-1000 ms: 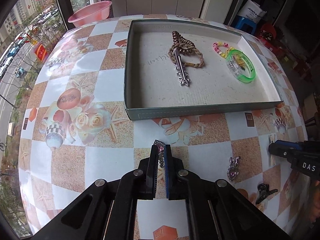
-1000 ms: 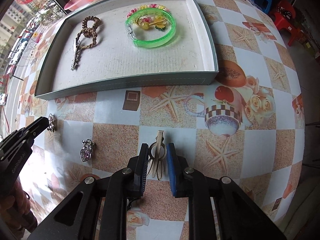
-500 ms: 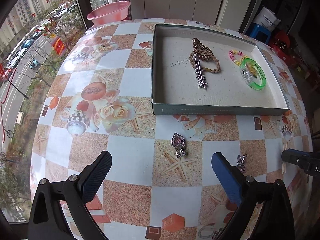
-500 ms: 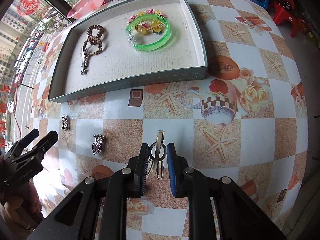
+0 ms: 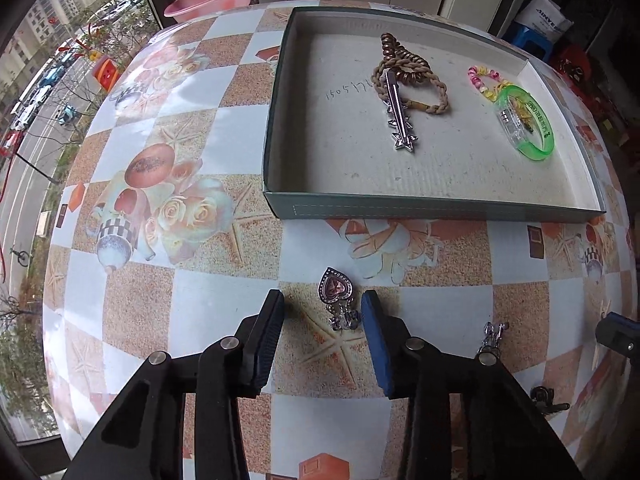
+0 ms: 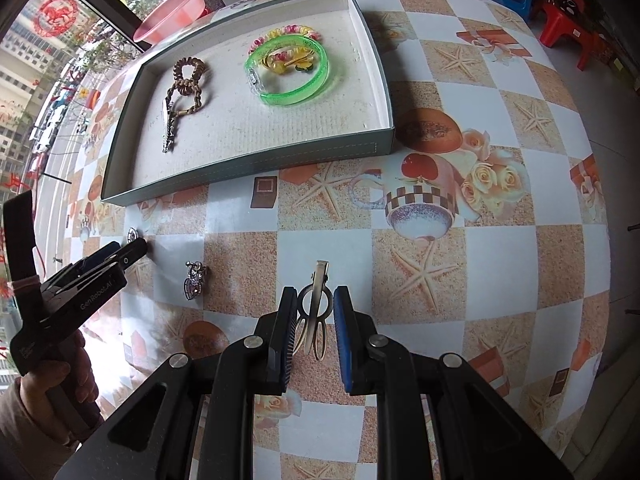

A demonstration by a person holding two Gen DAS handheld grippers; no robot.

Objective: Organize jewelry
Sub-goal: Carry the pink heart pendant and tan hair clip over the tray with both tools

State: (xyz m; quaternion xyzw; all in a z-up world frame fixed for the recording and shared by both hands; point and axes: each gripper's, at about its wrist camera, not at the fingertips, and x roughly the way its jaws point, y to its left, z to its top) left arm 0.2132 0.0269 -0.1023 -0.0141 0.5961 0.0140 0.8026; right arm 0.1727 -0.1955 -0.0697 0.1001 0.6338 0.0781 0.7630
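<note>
In the left wrist view, a small silver heart-shaped pendant with a pink stone [image 5: 336,289] is seen lying flat on the glossy patterned bench [image 5: 224,312], near the front wall of the shallow grey cardboard tray [image 5: 436,209]. The left gripper [image 5: 322,300] hangs over it with its fingers closing; the pendant lies between them, closer to the blue pad, and it is not yet pressed. The piece is judged light, hard and slippery on the smooth cloth, with a loose dangling cluster at its lower end; a hold across the stiff heart body is judged safer than one on the dangle. Inside the tray a spiked silver metal hair clip [image 5: 398,116], a braided tan cord loop [image 5: 416,80] and a translucent green plastic bangle [image 5: 528,124] are laid on the rough, fibrous floor. A second small silver charm [image 5: 493,332] is seen on the bench to the right.

In the right wrist view, the right gripper [image 6: 315,312] is closed on a slim bronze-coloured metal hair clip with a ring-shaped middle [image 6: 316,312], which is held at the ring, its beak pointing toward the tray. The clip is judged thin, stiff and springy, prone to twist if pinched off-centre. A silver heart-shaped charm with a purple stone [image 6: 194,282] lies on the bench to the left, and the other gripper is seen at the left edge, held in a person's hand [image 6: 60,392].
</note>
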